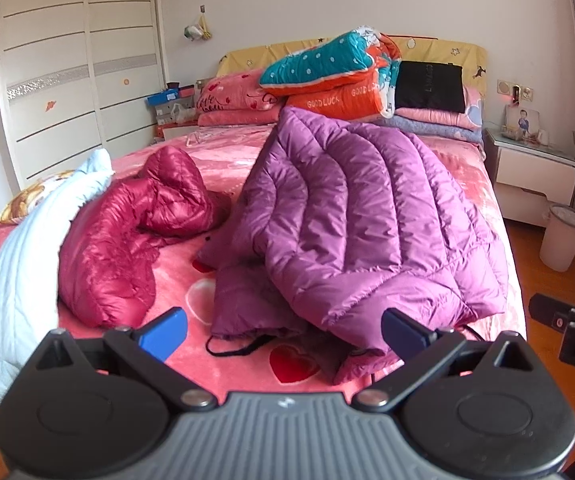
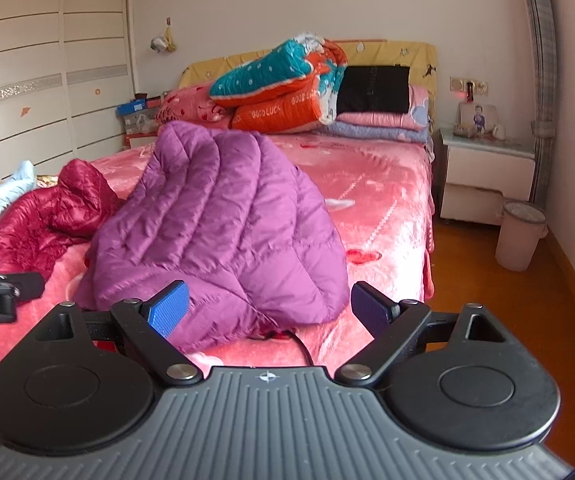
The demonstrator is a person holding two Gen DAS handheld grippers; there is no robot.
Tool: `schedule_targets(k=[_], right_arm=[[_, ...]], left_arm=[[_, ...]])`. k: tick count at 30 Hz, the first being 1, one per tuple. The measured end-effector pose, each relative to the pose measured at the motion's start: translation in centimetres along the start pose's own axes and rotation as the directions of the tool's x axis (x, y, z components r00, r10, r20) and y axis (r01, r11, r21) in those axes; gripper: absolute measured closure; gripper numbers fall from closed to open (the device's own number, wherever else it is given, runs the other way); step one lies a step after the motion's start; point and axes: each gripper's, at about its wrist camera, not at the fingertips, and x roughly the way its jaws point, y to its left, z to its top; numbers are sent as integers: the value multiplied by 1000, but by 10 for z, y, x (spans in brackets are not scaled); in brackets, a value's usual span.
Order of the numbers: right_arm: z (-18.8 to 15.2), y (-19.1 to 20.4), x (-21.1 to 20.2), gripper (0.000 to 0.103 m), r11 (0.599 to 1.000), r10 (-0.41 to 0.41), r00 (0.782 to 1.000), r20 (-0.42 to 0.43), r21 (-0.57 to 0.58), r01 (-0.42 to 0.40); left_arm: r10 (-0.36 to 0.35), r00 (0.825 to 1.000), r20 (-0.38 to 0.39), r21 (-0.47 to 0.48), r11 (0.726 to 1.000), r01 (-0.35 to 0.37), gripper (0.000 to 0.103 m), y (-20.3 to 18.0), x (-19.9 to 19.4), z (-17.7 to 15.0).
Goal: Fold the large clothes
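Note:
A purple quilted down coat (image 1: pixel 359 216) lies crumpled on the pink bed (image 1: pixel 247 148), its hem and a black drawstring (image 1: pixel 239 346) toward me. It also shows in the right wrist view (image 2: pixel 223 232). A dark red down jacket (image 1: pixel 127 232) lies bunched to its left, also visible in the right wrist view (image 2: pixel 47 216). My left gripper (image 1: pixel 285 334) is open and empty, just in front of the coat's near hem. My right gripper (image 2: pixel 269 308) is open and empty, close to the coat's near edge.
A pale blue quilt (image 1: pixel 27 248) lies along the bed's left edge. Folded quilts and pillows (image 1: pixel 339 76) are stacked at the headboard. A white nightstand (image 2: pixel 487 172) and a bin (image 2: pixel 521 234) stand right of the bed. A wardrobe (image 1: pixel 67 68) is at left.

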Motion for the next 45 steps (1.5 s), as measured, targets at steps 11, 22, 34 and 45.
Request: schedule_targets(k=[11, 22, 34, 45], right_arm=[[-18, -30, 49, 0, 1000, -12, 999, -52, 8, 13], [-17, -63, 90, 0, 994, 14, 989, -146, 110, 2], [-20, -78, 115, 0, 986, 60, 972, -229, 168, -21], [-21, -79, 133, 0, 981, 104, 957, -270, 186, -54]], left_arm=[[-139, 990, 6, -33, 990, 139, 1, -6, 37, -17], [-264, 964, -22, -226, 941, 252, 1, -15, 83, -31], [-254, 964, -77, -292, 930, 222, 19, -45, 133, -11], [-266, 962, -65, -359, 905, 226, 86, -48, 140, 13]])
